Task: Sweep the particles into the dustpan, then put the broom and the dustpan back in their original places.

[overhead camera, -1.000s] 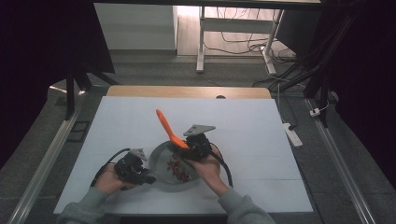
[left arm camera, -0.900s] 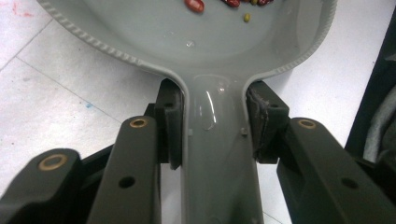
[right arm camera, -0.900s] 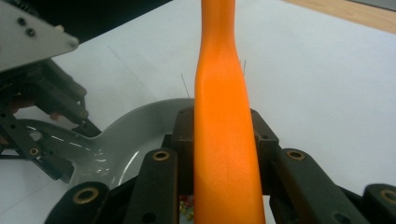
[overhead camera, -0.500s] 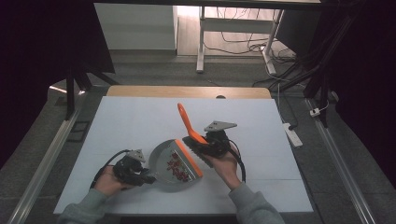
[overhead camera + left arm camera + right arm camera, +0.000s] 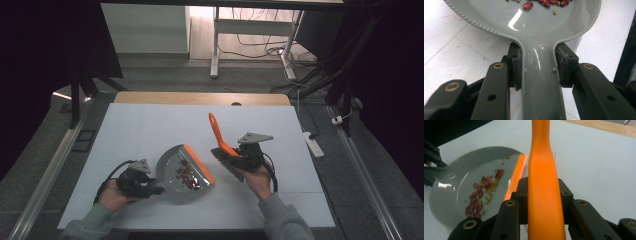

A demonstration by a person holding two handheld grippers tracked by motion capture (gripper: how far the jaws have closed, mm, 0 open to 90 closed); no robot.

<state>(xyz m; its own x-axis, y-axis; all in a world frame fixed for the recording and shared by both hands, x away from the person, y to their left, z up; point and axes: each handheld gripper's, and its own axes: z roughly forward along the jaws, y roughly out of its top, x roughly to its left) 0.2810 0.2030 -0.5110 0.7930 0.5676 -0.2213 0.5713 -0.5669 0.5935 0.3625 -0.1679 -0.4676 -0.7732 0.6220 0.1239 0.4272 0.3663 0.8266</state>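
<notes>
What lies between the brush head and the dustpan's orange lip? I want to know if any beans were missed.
In the high view, the stretch between the brush and the dustpan is bare white table; no beans visible there.

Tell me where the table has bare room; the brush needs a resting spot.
The far half of the white table, from the wooden edge down to the dustpan, lies bare. So does the strip right of the right tongs holding the brush. It is crowded near the front, around the dustpan of beans and the left tongs.
</notes>
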